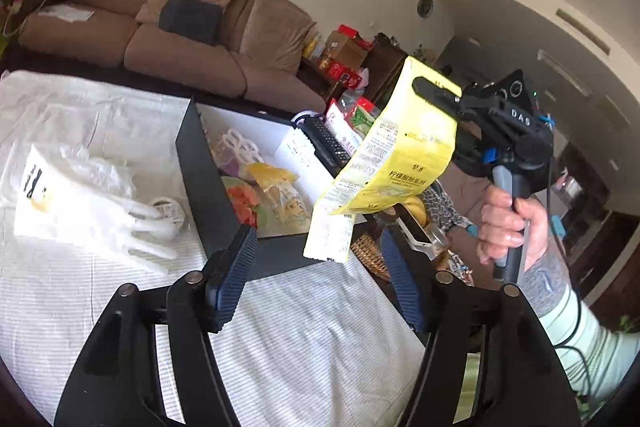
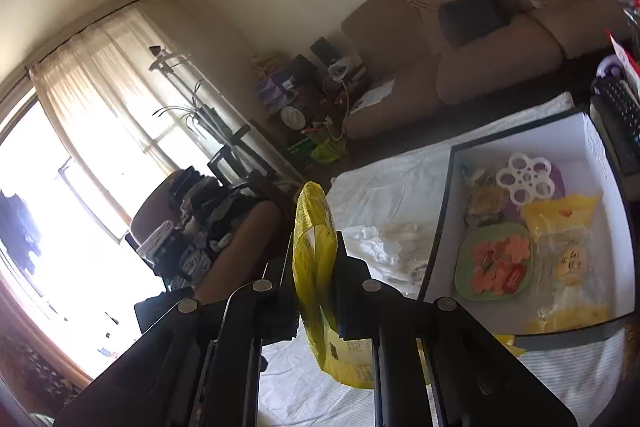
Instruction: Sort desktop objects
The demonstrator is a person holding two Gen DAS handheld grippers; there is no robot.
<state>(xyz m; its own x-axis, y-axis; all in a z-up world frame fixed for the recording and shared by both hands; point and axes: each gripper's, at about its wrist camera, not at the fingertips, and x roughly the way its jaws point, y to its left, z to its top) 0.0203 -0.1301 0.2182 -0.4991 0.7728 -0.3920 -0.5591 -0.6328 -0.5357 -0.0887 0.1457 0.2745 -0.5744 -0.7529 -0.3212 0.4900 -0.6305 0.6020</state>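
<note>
Ribbed blue pads of the left gripper (image 1: 316, 267) stand spread wide in the foreground with nothing between them, above a white striped cloth (image 1: 312, 331) covering the table. Beyond them the right gripper (image 1: 434, 95), gripped in a tattooed hand (image 1: 508, 227), is pinched on the upper part of a yellow packet (image 1: 400, 155) printed with Chinese text, which hangs in the air near the corner of a black-walled box (image 1: 200, 171). From the right wrist view the same packet sits edge-on between the pressed fingers, off to the left of the box and not yet over it.

Sorting looks partly done. The box, white inside, already holds a green plate (image 2: 466, 267) of orange flower-shaped pieces, a clear bag with yellow ends (image 2: 568, 255), a white ring-cluster item (image 2: 524, 179) lying on something purple, and a small brownish bundle whose nature cannot be made out. Still out on the cloth are white gloves (image 1: 132, 223) on a white printed bag (image 1: 36, 187) and a small round white container (image 1: 170, 211) touching the glove fingers.

By the look of it, the packet is the piece in hand and appears bound for the box; the gloves and round container seem to be what remains. A brown sofa (image 1: 180, 39) and cluttered side table fill the background
</note>
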